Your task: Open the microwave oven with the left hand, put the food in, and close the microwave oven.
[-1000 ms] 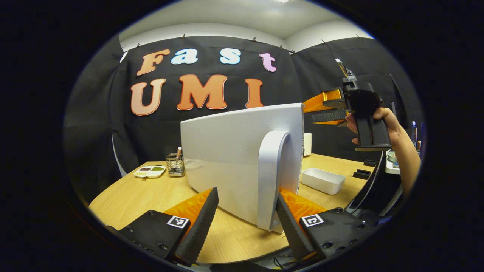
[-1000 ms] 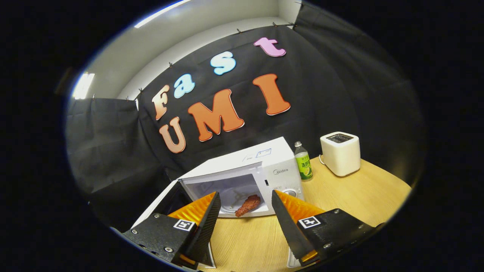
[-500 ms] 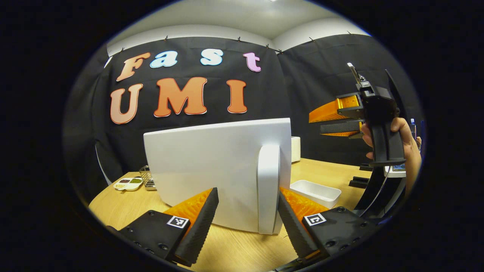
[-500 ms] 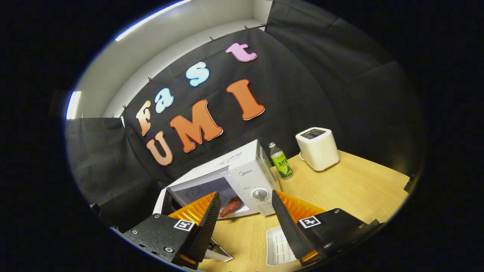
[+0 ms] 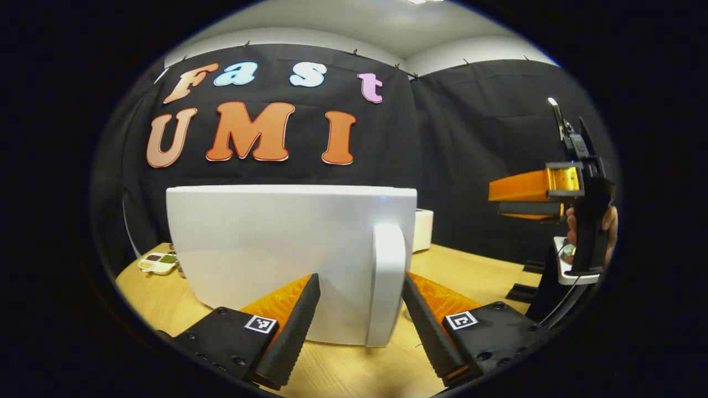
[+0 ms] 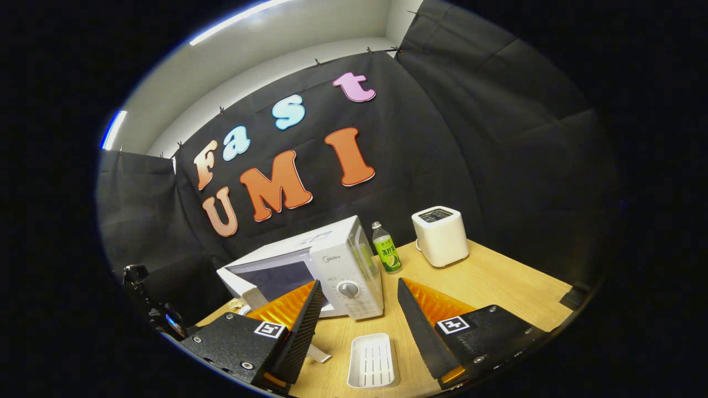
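White plastic door [image 5: 287, 260] of the microwave oven [image 6: 310, 273] now faces the left gripper view almost square-on, where 1.0 s ago it stood angled with its edge toward the camera; door swung most of the way shut. In the right gripper view the cavity, open a second ago with the reddish-brown food visible inside, is now covered by the dark door window. Food is no longer in sight; judged to be inside, behind the door. Judgement: insertion done, closing step nearly finished, latch not confirmed from these frames

Left gripper [image 5: 358, 309]: fingers spread wide, straddling the vertical door handle [image 5: 387, 282] without pressing it from both sides; whether the right finger touches the handle I cannot tell. Appears to be pushing, not gripping

Right gripper [image 6: 355, 318]: fingers wide apart, holding nothing, raised above the table [image 6: 498, 287] and drawn back from the oven. It also shows at far right of the left gripper view, held in a hand [image 5: 608, 221]

Writing: brand "Midea" legible on the oven's control panel above the dial [image 6: 348, 289]. Small sticker on the oven top, not legible. Green-labelled bottle [image 6: 386, 253] just right of the oven; label print too small to make out

Surroundings: white toaster [image 6: 441, 235] farther right; white ridged tray [image 6: 371, 360] on the near table; small divided dish [image 5: 156, 263] at far left
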`<action>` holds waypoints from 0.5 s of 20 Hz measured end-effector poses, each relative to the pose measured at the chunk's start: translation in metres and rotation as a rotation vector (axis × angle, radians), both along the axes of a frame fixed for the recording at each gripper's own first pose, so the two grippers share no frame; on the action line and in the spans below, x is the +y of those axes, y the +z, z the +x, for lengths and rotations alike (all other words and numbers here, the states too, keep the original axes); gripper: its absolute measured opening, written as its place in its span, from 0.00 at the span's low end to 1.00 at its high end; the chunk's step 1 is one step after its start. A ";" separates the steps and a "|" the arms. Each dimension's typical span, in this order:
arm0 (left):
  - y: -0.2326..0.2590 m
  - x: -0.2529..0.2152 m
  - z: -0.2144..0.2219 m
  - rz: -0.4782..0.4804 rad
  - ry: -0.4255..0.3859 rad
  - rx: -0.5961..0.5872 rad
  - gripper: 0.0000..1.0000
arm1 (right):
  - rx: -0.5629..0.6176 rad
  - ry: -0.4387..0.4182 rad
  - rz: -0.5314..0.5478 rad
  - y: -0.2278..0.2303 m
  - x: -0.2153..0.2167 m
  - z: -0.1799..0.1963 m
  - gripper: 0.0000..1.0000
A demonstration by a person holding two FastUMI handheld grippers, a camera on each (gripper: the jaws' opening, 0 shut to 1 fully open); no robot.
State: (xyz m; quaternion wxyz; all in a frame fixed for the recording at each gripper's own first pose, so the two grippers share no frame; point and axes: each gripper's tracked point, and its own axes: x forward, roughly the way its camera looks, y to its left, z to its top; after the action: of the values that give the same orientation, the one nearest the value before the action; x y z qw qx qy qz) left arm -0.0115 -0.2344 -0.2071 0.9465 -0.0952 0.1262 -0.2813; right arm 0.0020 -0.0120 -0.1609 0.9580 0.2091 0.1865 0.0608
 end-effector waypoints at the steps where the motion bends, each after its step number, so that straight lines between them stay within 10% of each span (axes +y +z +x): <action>1: 0.007 0.001 0.002 -0.017 0.002 -0.017 0.95 | 0.004 -0.009 -0.011 -0.003 -0.007 -0.001 0.84; 10: 0.028 0.026 0.011 -0.241 0.026 -0.002 0.98 | 0.039 -0.059 -0.051 -0.021 -0.032 -0.001 0.84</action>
State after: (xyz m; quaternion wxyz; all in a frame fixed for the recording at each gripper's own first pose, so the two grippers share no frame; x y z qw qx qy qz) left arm -0.0008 -0.2083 -0.1793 0.9319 -0.2096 0.0891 -0.2825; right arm 0.0012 -0.0443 -0.1818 0.9606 0.1913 0.2004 0.0235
